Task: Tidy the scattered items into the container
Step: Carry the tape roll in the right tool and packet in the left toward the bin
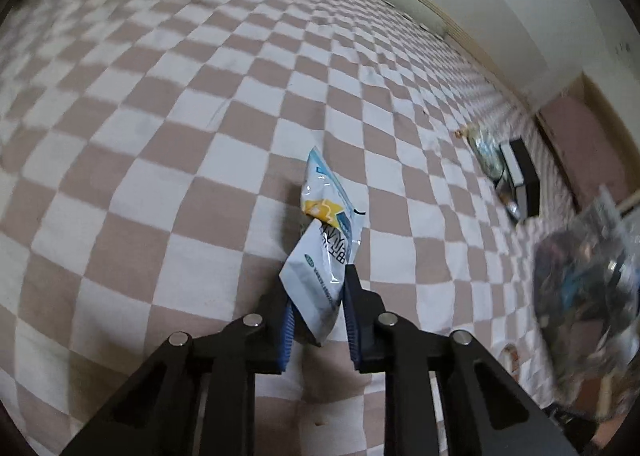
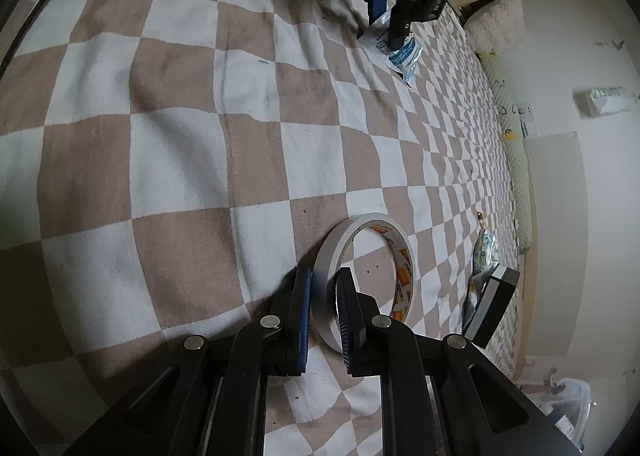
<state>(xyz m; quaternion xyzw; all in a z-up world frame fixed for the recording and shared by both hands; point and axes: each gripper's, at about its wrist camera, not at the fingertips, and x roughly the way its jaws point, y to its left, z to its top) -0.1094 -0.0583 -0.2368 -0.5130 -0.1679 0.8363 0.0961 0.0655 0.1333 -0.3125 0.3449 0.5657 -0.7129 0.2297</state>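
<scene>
My left gripper (image 1: 318, 288) is shut on a white and blue snack packet (image 1: 326, 244) and holds it over the checked bedcover (image 1: 160, 96). In the right wrist view the left gripper (image 2: 390, 22) and its packet (image 2: 404, 52) show at the top. My right gripper (image 2: 324, 280) is shut on the rim of a roll of white tape (image 2: 340, 240), one finger outside and one inside the ring. A black box-like container (image 2: 494, 306) lies at the right with small packets (image 2: 484, 252) beside it; it also shows in the left wrist view (image 1: 522, 180).
A blurred clear plastic bag with dark contents (image 1: 584, 296) hangs at the right of the left wrist view. A long pale bolster (image 2: 516, 160) lies along the bed's far edge by the white wall. A fluffy cushion (image 2: 498, 24) sits near a wooden headboard.
</scene>
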